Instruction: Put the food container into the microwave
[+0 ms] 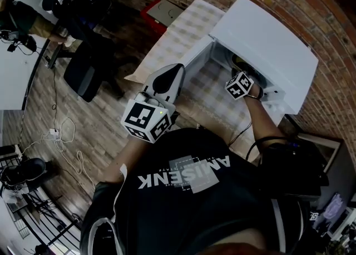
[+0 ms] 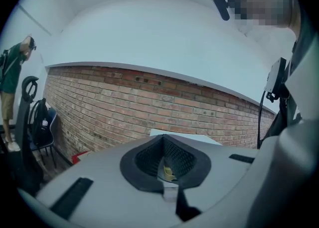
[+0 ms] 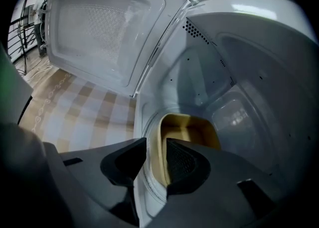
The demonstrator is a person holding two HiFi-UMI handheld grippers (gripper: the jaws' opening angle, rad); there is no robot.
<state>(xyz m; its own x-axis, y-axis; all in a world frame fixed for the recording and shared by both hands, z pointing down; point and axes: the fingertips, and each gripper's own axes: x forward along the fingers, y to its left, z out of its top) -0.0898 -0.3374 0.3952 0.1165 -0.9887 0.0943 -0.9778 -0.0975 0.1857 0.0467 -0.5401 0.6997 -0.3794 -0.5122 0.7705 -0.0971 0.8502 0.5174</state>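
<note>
Glossy white microwave (image 1: 267,42), door swung open, is set on a checked cloth (image 1: 183,31). The rounded tan container (image 3: 187,127), smooth like plastic, is seen inside the cavity. Right gripper (image 3: 155,147): jaws are spread either side of the container's rim, not squeezed on it. Left gripper (image 2: 163,145) is pinched closed and pointed at a brick wall (image 2: 149,102). Shirt (image 1: 189,204) print can't be read cleanly.

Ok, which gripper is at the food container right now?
The right gripper, inside the open white microwave, fingers apart astride the rim of the tan rectangular food container. The left gripper hangs outside, fingers together.
</note>
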